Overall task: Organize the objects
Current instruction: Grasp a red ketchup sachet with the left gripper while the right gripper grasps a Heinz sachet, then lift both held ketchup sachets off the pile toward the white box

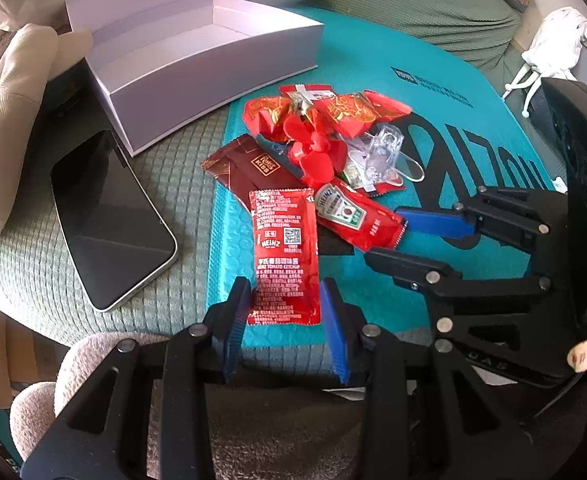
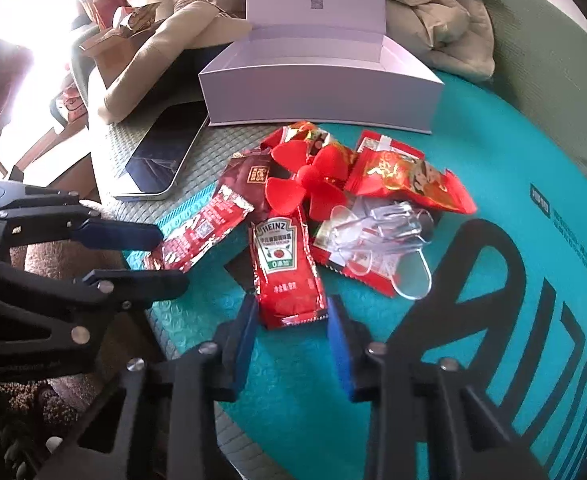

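Observation:
A pile of small items lies on a teal mailer bag [image 1: 373, 60]. My left gripper [image 1: 285, 312] is open, its fingers on either side of the near end of a Heinz ketchup packet [image 1: 285, 256]. My right gripper [image 2: 289, 324] is open around the near end of a second Heinz packet [image 2: 285, 268]; it also shows in the left wrist view [image 1: 389, 236]. Behind lie a brown chocolate wrapper [image 1: 245, 164], a red plastic propeller [image 1: 313, 148], red snack packets [image 1: 333, 108] and a clear plastic clip [image 1: 381, 148]. An open white box [image 1: 213, 68] stands beyond.
A phone [image 1: 109, 220] lies face up on the green quilted cover left of the mailer bag. Beige clothing [image 1: 13, 100] is piled at the left. A white cloth [image 1: 561, 36] lies at the far right. Cardboard clutter [image 2: 113, 28] sits at the back left.

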A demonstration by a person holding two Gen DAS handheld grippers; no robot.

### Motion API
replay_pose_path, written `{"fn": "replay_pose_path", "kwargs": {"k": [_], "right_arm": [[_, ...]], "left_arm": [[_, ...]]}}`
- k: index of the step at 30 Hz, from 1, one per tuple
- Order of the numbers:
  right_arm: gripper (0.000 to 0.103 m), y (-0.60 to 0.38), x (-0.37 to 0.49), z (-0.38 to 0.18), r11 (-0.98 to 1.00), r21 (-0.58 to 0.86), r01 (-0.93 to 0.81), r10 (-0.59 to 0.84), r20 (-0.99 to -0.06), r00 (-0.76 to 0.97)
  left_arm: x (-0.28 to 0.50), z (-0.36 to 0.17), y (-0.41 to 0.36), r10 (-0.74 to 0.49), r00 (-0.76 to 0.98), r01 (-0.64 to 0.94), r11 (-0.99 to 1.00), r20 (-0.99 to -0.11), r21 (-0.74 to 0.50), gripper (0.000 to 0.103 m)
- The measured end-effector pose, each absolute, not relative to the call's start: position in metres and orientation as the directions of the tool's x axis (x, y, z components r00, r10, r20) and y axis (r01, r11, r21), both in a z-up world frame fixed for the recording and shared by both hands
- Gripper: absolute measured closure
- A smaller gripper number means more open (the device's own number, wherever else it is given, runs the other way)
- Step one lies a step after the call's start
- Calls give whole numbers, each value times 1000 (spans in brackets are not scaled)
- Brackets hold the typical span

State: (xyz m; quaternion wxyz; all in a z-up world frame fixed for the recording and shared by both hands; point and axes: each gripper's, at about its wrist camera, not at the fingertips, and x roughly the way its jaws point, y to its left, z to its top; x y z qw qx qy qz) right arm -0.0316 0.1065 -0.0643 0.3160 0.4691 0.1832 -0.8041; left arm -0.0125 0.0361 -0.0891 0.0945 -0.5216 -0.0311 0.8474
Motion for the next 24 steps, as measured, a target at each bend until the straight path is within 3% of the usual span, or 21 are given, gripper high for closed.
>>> {"fn": "replay_pose_path", "kwargs": {"k": [9,14,18,24], "right_arm": [[69,128,-27,-62,-761,-2,649,-297,-888,-351],[68,135,-20,-61,-761,-12,649,-277,-898,-341],[51,134,-23,-58,-759,-7,651,-293,-889,-351],[49,126,-32,-62,-746,4,666,-316,-883,-347]], "left_arm": [[-15,-82,42,197,-451,-144,-979,-871,-147,68],[-23,-90,42,157,-417,-121,-986,-895,-117,62],[-26,-89,42,166,-419,-126,-984,-892,-125,53],[-28,-90,46,152,-426,-139,-985,-892,-102,47]]}}
